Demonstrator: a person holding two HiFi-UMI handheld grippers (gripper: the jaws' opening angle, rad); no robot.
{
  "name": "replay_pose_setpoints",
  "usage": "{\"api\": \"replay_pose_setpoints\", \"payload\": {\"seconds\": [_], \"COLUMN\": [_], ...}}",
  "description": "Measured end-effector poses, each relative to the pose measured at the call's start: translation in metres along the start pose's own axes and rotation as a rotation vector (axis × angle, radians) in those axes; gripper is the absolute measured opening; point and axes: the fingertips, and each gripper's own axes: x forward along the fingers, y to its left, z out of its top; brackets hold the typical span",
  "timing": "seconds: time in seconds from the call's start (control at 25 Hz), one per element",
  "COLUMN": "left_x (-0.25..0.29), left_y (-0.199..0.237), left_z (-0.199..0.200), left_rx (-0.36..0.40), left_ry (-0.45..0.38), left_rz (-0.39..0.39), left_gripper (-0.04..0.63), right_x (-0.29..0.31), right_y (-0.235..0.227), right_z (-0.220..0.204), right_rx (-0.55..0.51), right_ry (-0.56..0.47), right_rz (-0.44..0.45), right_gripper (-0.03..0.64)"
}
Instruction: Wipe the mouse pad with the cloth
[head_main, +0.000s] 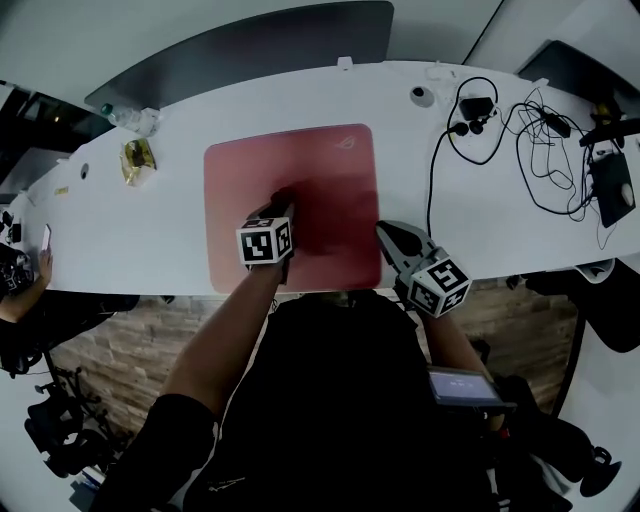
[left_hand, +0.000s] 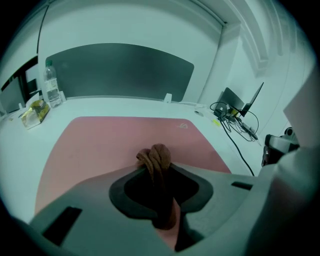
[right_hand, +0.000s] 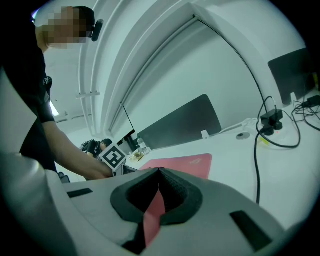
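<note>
A pink mouse pad (head_main: 300, 160) lies flat on the white table (head_main: 150, 230). My left gripper (head_main: 281, 203) is over the pad's front middle, shut on a bunched brown cloth (left_hand: 156, 157) that sticks out past the jaw tips onto the pad (left_hand: 100, 140). In the head view the cloth (head_main: 284, 194) shows as a dark lump ahead of the marker cube. My right gripper (head_main: 386, 233) is at the pad's front right corner, jaws closed, and a pink strip of the pad (right_hand: 152, 215) runs between them. In the right gripper view the gripper (right_hand: 159, 171) points along the pad (right_hand: 185, 164).
Black cables (head_main: 540, 140) and a plug adapter (head_main: 475, 105) spread over the table's right part. A snack packet (head_main: 137, 160) and a water bottle (left_hand: 51, 87) stand left of the pad. A dark divider panel (head_main: 250, 45) runs behind. Another person's hand (head_main: 25, 290) is at far left.
</note>
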Motion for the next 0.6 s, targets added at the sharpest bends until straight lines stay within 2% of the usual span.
{"api": "replay_pose_setpoints", "payload": {"seconds": [0.28, 0.6], "left_x": [0.019, 0.043], "left_y": [-0.054, -0.117], "left_z": [0.01, 0.018], "left_rx": [-0.101, -0.073], "left_ry": [0.002, 0.021], "left_rz": [-0.074, -0.165], "left_gripper": [0.087, 0.087], "right_x": [-0.014, -0.014], "right_y": [-0.025, -0.047], "right_z": [0.003, 0.01], "right_rx": [0.014, 0.016], "right_ry": [0.008, 0.008], "right_rz": [0.024, 0.043], "right_gripper": [0.026, 0.026]}}
